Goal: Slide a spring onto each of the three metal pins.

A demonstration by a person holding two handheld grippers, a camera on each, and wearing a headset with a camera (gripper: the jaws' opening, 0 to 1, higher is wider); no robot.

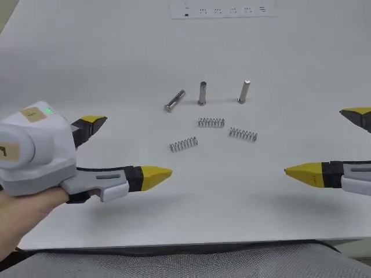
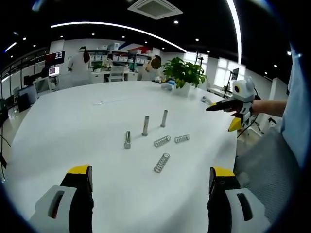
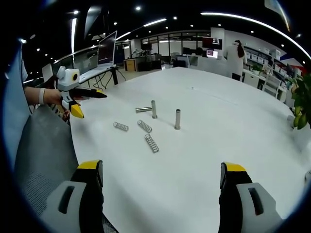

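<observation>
Springs come to three, all lying loose on the white table (image 1: 301, 69) and none on a pin. The left spring (image 1: 184, 143) is nearest the person, the middle spring (image 1: 211, 122) lies just behind it, and the right spring (image 1: 242, 134) lies beside that one. They are close together but do not touch.

Pins also come to three, in a row just behind the springs. The left pin (image 1: 174, 100) lies on its side with its head toward the near left. The middle pin (image 1: 202, 93) and the right pin (image 1: 244, 91) both stand on end on their heads. No pin touches a spring.

Two grippers are over the near part of the table, one on each side of the parts and well apart from them. The left gripper (image 1: 139, 145), held in a hand (image 1: 23, 211), has its jaws spread wide with nothing between them. The right gripper (image 1: 313, 141) is likewise spread wide and holds nothing.

One power strip (image 1: 223, 10) lies at the far edge of the table.
</observation>
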